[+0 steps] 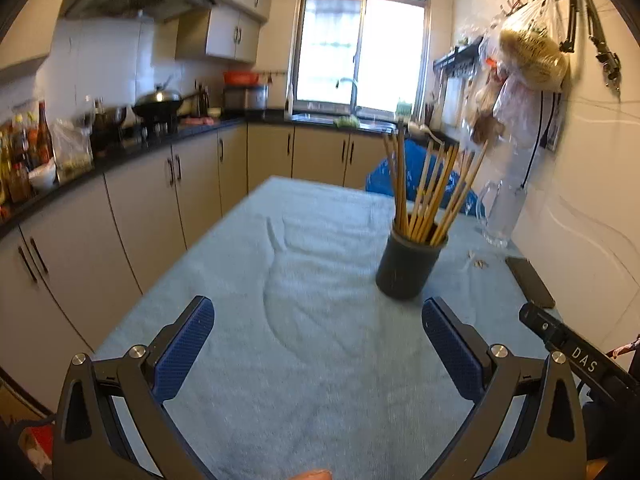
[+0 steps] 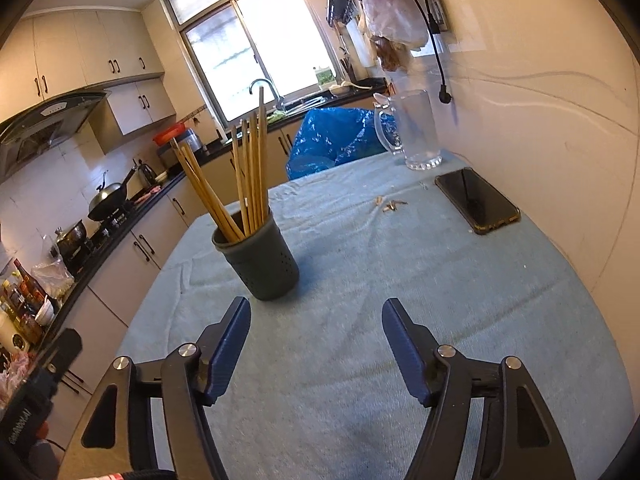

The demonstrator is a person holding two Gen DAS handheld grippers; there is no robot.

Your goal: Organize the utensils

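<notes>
Right now both my claws hang empty above the blue cloth (image 1: 320, 240): left gripper (image 1: 318, 320) spread wide, right gripper (image 2: 316, 316) spread too. Chopsticks (image 2: 248, 172) stand bunched in the dark holder (image 2: 260, 264), just ahead. Phone (image 2: 478, 200) and glass mug (image 2: 416, 132) sit near the wall.

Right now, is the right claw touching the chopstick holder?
Apart. The right wrist view shows bare blue cloth between the open right claw and the chopstick holder.
</notes>
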